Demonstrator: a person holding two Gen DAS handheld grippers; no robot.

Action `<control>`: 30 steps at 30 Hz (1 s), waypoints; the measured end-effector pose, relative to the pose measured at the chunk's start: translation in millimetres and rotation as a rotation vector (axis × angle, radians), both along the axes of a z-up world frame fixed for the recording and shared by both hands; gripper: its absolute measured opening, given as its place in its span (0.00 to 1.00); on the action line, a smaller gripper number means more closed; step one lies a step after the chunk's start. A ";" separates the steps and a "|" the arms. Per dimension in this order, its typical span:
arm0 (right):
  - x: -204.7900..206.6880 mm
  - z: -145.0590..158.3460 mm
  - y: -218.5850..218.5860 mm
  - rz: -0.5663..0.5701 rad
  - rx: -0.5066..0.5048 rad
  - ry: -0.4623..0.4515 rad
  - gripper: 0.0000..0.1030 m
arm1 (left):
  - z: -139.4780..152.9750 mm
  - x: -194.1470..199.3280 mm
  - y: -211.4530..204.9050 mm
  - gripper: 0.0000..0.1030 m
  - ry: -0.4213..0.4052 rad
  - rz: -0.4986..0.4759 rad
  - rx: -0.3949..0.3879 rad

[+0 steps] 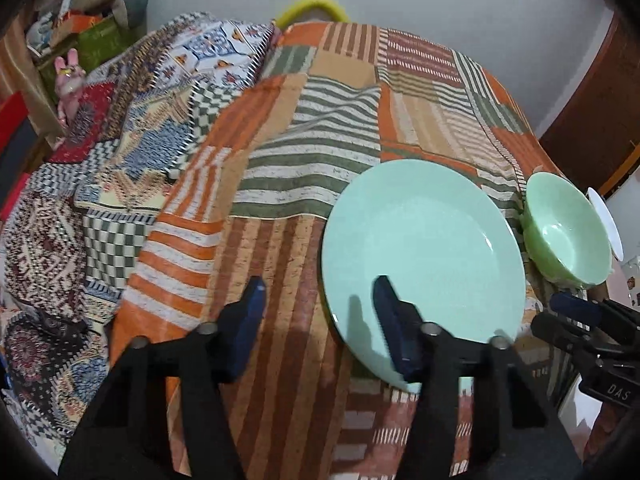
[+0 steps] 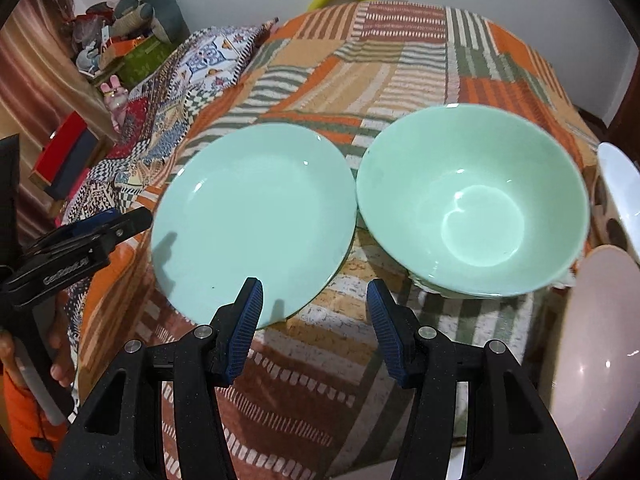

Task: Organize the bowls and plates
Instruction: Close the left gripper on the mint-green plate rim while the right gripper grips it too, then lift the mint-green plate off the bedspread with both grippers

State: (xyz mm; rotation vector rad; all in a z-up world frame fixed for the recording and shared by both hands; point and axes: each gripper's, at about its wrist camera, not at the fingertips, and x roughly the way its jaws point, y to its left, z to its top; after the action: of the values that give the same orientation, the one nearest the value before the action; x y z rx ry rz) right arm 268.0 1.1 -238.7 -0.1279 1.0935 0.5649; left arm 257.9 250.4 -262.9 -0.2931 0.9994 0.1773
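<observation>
We see the mint-green plate [image 2: 252,220] on the patchwork cloth [image 2: 360,64], the green bowl [image 2: 472,200] just right of it. Left gripper [image 1: 320,300] (lettering "DAS" appears on right gripper [image 2: 314,300]): fingers apart, empty, straddling the plate's near-left rim; right likewise apart, empty.

**Glossy ceramic on woven cloth**

Plate [image 2: 252,228] and bowl [image 2: 472,200]: mint-green, smooth glazed ceramic look, glossy, light glints on both. Patchwork cloth [image 1: 312,128] under them: woven, matt, coarse, wrinkled. White dish [image 2: 624,184] at the cloth's right edge: smooth, shiny. Pink dish [image 2: 596,360] at the near right corner: glossy. Left gripper [image 1: 320,308], right gripper [image 2: 316,300]: matt black plastic, metal rivets, ribbed blue pads [image 2: 248,320], rubbery.
</observation>
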 end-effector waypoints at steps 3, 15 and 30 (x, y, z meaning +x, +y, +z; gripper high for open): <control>3.8 -1.6 3.6 -0.004 -0.007 -0.008 0.45 | -6.6 8.7 -0.1 0.38 0.004 -0.014 -0.005; 21.1 -15.1 9.1 -0.026 -0.022 0.039 0.30 | -20.6 41.2 -5.6 0.30 0.025 -0.054 -0.002; 18.5 -20.5 10.9 -0.024 0.000 0.079 0.29 | -18.0 7.9 -9.6 0.22 0.043 -0.074 -0.007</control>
State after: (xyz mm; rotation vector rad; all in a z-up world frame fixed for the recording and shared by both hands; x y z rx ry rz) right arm 286.4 12.0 -259.1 -0.0930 1.1700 0.5518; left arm 265.8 240.9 -280.9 -0.2596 1.0516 0.1130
